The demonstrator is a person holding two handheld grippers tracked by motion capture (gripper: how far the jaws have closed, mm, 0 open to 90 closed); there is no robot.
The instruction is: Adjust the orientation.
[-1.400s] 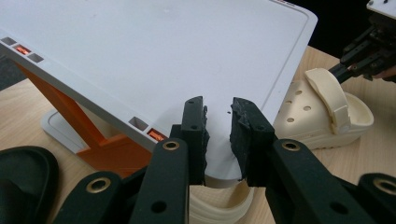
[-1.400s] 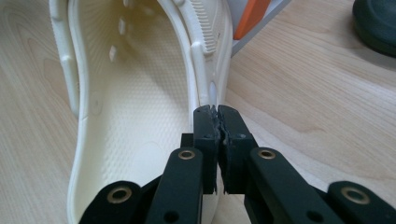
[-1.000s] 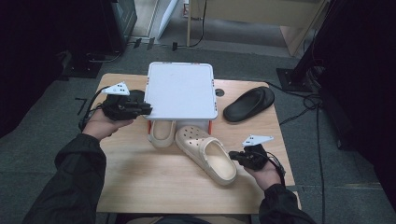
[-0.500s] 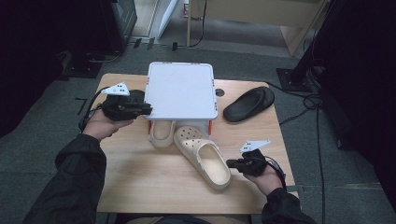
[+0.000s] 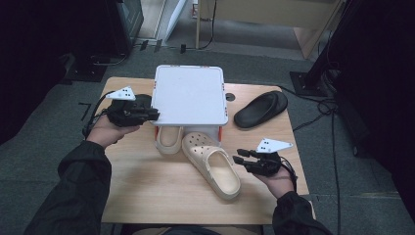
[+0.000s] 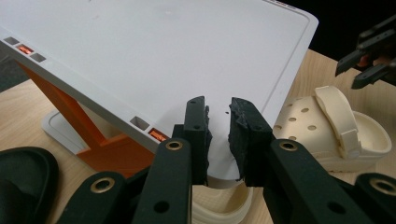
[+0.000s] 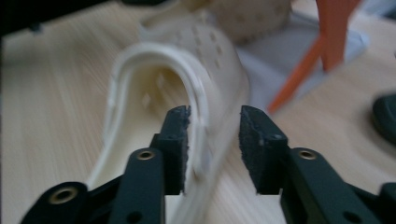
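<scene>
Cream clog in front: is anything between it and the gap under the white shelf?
Nothing visible. The cream clog points its toe into the gap, between the other clog and the orange leg of the white shelf.

A wooden table [image 5: 147, 196] carries a white rack [image 5: 190, 95] (orange legs), two cream clogs [image 5: 211, 166] [image 5: 169, 138], one partly under it, and a black sandal [image 5: 260, 108].

The right gripper [image 7: 214, 140] is seen with its jaws just opened and parted beside the rim of a blurred cream clog [image 7: 177, 93] on the wooden table [image 7: 51, 116], an orange leg [image 7: 327, 37] standing farther right.
</scene>
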